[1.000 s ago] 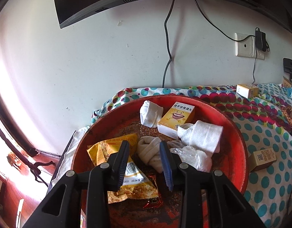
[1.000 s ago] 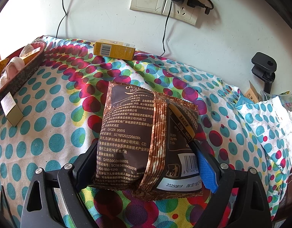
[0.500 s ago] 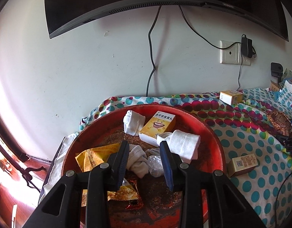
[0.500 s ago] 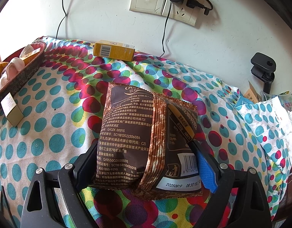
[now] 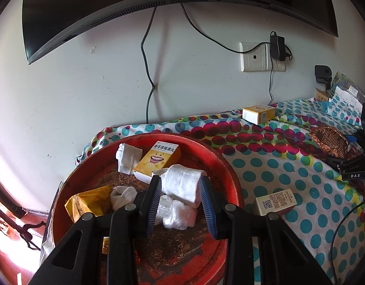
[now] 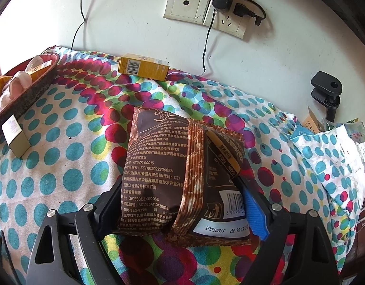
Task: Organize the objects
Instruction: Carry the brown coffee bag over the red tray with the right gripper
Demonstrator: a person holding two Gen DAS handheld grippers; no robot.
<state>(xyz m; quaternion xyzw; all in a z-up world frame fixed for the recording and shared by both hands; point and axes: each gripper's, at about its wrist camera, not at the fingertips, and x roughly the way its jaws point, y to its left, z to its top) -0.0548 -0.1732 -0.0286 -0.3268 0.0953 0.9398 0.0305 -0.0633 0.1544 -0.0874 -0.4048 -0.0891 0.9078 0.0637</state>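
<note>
We have the brown snack packet [image 6: 182, 180] lying on the polka-dot cloth [image 6: 63, 156], between the jaws of our right gripper [image 6: 182, 204], which are closing on it; whether the pads already press it we cannot tell, since the left pad is hidden behind the packet. A second ago the jaws stood wider, so we judge the pickup is about to begin.

Our left gripper [image 5: 181, 204] has drawn back over the red basin [image 5: 232, 185] and now shows more of the table than before. Its jaws stand partly open and appear empty above the rolled white sock [image 5: 182, 182]. The basin also holds a yellow box [image 5: 158, 160]. Two small boxes lie outside it, and the basin's near edge is cut off.
</note>
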